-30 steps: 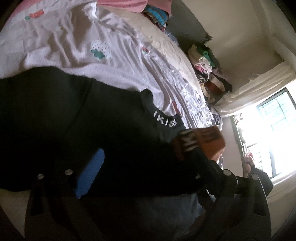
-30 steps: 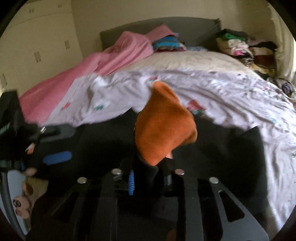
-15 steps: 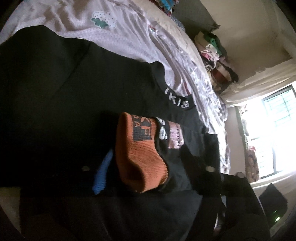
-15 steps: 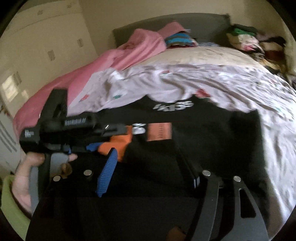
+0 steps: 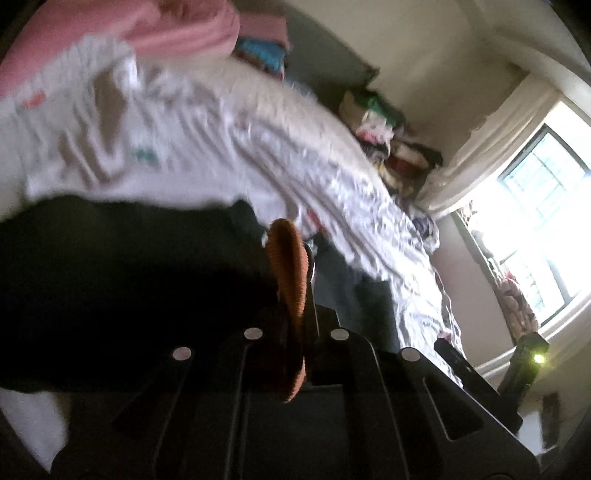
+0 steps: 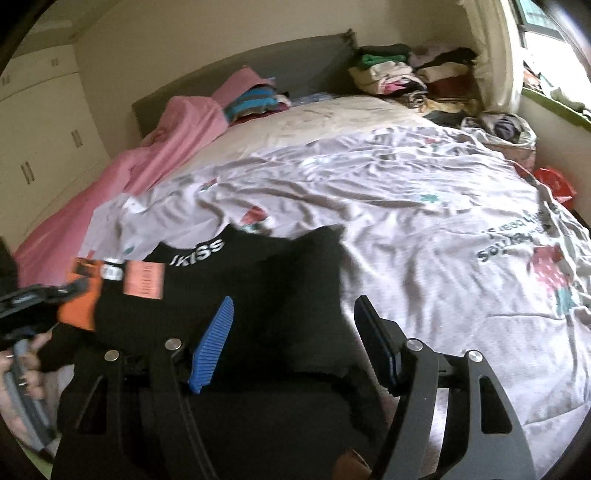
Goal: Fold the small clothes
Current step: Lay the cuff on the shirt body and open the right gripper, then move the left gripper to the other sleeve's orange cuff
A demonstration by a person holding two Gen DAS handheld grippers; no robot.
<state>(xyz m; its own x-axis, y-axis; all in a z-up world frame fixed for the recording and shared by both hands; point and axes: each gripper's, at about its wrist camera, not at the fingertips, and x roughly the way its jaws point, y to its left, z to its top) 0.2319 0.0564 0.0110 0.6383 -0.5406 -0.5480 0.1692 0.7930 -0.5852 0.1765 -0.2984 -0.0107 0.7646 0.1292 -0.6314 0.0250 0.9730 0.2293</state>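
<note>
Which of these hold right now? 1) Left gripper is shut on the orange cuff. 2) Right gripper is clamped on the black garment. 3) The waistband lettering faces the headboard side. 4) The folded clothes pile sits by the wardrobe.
1) True: the left gripper pinches the orange cuff.
2) False: the right gripper stands open over the black garment, gripping nothing.
3) True: the waistband lettering lies on the garment's far edge.
4) False: the folded clothes pile sits near the window.

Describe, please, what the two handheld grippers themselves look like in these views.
Both are black, angular frames with cut-out slots and round silver screws. The right gripper has ribbed blue pads on its fingers. The left gripper has the same dark frame; its pads are hidden.
</note>
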